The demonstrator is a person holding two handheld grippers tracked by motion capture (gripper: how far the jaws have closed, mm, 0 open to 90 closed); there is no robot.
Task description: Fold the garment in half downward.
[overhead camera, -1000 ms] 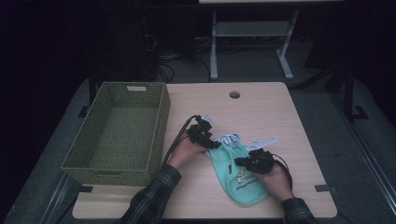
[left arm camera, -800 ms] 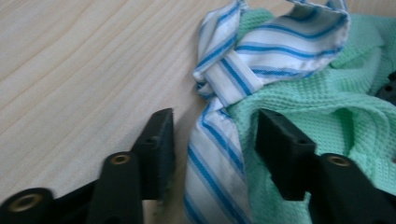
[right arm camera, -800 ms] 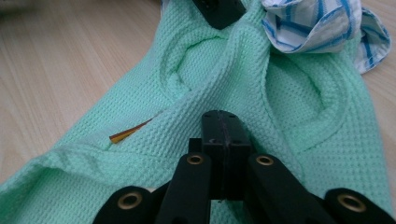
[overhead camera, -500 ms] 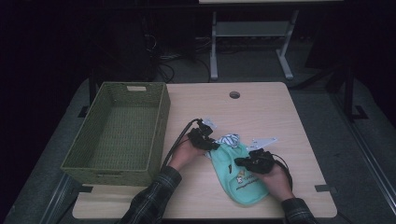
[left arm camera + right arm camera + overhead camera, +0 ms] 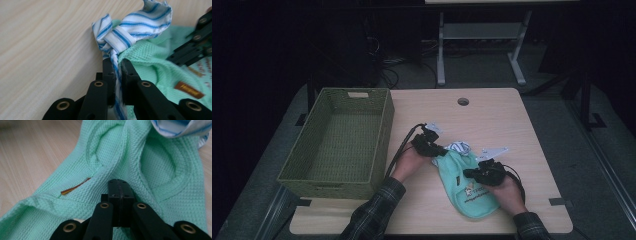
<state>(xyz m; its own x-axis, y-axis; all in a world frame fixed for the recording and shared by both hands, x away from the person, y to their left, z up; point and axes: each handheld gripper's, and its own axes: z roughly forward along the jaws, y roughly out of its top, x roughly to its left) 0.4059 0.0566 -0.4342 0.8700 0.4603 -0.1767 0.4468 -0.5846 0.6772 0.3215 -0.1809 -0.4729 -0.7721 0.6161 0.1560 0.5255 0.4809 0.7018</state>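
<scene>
Left gripper view puts the left claw (image 5: 117,72) clamped on the striped collar (image 5: 130,32) of the green shirt (image 5: 155,62); its jaws have just been closing, and a strip of blue-and-white cloth now runs down between the pads. The collar bunches just ahead of the claw, with bare bench (image 5: 45,45) to that view's left and the shirt body to its right.

Right gripper view has the right claw (image 5: 120,192) with jaws together, low on the shirt (image 5: 155,165). The knit lies under and around the tips, yet I cannot tell whether a fold is caught between them or they merely press on top. A small brown tag (image 5: 75,187) lies just left of this claw.

From the high view, the shirt (image 5: 457,172) lies flat on the bench (image 5: 492,115) between the two hands, the left claw (image 5: 435,148) at its upper corner and the right claw (image 5: 476,174) at its right side. The basket (image 5: 384,130) stands empty, well off to the left of both claws.

Judging by this, the work is at an early stage: a hold at the collar is made, a second hold at the side is likely. Lifting, any folding, and moving the shirt over to the basket all seem left to do.
</scene>
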